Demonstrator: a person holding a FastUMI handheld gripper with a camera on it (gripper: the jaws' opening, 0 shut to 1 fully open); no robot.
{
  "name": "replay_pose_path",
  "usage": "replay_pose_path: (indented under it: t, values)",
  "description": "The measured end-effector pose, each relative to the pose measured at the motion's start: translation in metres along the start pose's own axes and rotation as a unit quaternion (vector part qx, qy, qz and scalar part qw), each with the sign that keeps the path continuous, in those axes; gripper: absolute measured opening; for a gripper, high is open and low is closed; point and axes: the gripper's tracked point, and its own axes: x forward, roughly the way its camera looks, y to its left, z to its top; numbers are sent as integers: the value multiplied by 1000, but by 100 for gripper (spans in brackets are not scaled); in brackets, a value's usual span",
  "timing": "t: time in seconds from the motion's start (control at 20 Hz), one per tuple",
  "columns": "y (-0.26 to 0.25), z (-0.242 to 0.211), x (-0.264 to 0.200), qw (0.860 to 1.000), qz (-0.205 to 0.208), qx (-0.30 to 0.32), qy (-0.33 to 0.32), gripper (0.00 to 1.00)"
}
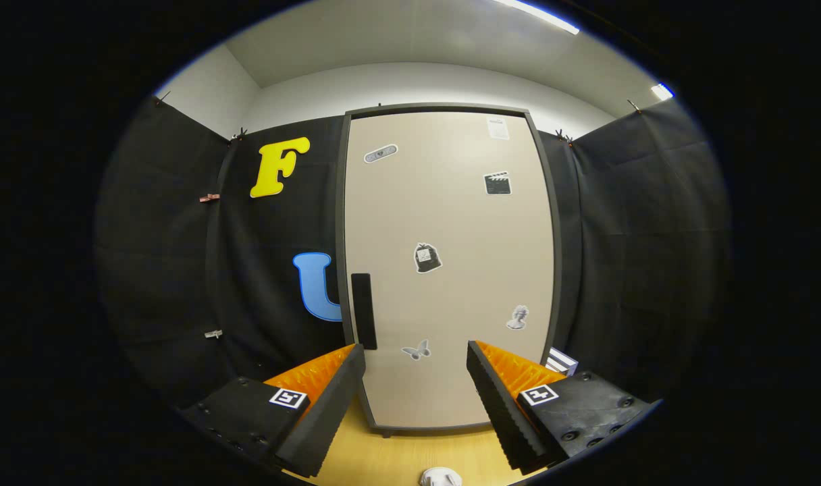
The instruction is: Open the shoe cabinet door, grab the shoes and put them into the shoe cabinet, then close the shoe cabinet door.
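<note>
While door (451,270) stands shut, gripper (416,364) hovers before cabinet, fingers spread wide, holding nothing. Opening step looks barely begun. Dark handle (363,310) sits just beyond left finger; next move: reach it, pull. White shoe (441,478) low between fingers.

no readable text, stickers too small

Lighting: bright, even; source = ceiling strip lights (539,15) high above the tool (416,368), slightly blown out. Cabinet door (451,270) beyond tool evenly lit, no glare, stickers sharp. Table (390,455) under the spread fingers: faint shadow. Black cloth either side reads dim. Strong fisheye bowing of door edges. No motion blur.
</note>
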Motion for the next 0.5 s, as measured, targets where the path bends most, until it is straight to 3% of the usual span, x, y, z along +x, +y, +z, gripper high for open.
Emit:
replay_pose_path:
  t: [0.5]
  values:
    - [54, -13, 113, 1000, 6, 26, -5, 97]
